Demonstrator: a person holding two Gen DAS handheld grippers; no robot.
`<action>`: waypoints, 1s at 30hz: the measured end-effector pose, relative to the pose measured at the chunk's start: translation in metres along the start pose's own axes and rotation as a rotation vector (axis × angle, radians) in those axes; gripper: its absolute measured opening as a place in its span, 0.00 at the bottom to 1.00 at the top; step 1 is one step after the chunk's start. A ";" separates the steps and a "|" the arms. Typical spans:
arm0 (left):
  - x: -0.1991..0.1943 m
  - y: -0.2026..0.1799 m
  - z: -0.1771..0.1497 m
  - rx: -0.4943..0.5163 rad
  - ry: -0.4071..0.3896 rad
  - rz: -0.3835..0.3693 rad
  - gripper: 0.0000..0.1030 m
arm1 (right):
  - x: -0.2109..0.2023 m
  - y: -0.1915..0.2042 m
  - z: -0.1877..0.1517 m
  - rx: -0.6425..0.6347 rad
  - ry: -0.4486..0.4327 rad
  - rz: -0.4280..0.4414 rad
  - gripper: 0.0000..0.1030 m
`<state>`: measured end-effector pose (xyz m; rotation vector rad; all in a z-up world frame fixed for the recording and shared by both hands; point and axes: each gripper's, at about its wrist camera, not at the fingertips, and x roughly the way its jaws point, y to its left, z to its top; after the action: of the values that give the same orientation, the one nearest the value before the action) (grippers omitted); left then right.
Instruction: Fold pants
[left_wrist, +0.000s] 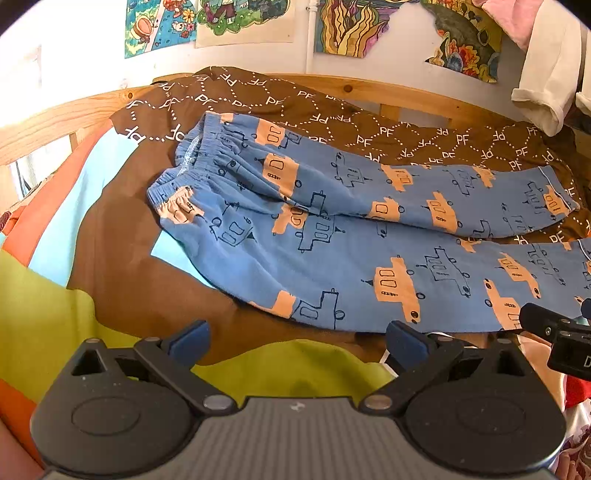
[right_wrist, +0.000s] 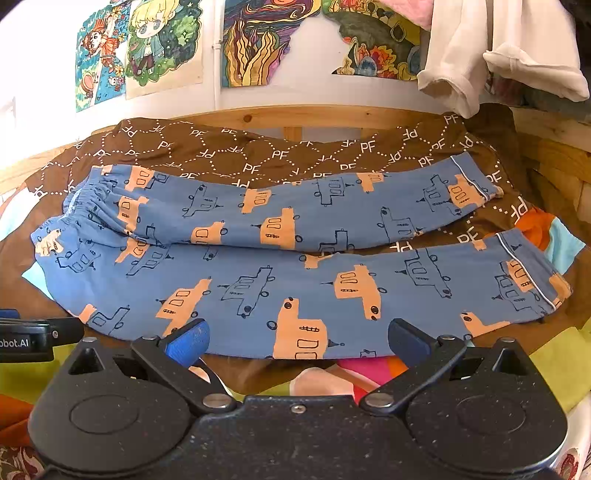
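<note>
Blue pants (left_wrist: 332, 236) with orange and outlined vehicle prints lie flat on a brown bedspread, waistband to the left, both legs stretched right and slightly apart. They also show in the right wrist view (right_wrist: 280, 266). My left gripper (left_wrist: 297, 343) is open and empty, just short of the near edge of the near leg, toward the waist end. My right gripper (right_wrist: 297, 341) is open and empty at the near edge of the near leg, about mid-length. The right gripper's body shows at the right edge of the left wrist view (left_wrist: 554, 332).
The brown "PF" bedspread (right_wrist: 229, 151) covers a bed with a wooden frame (right_wrist: 295, 116) behind. A lime-green cloth (left_wrist: 44, 317) and orange and light-blue fabric (left_wrist: 74, 199) lie at the left. White garments (right_wrist: 498, 59) hang at the upper right. Posters are on the wall.
</note>
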<state>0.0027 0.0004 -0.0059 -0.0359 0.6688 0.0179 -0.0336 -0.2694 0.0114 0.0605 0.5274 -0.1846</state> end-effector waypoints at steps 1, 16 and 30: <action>0.000 0.000 0.000 -0.001 0.001 0.001 1.00 | 0.000 0.000 0.000 0.000 0.000 0.000 0.99; 0.001 0.001 -0.001 -0.003 0.005 0.004 1.00 | 0.002 0.001 -0.002 0.002 0.011 0.001 0.99; 0.004 0.001 -0.002 -0.003 0.023 0.007 1.00 | 0.003 -0.001 -0.001 0.009 0.014 -0.006 0.99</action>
<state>0.0047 0.0017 -0.0104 -0.0369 0.6919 0.0252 -0.0317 -0.2706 0.0090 0.0691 0.5412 -0.1921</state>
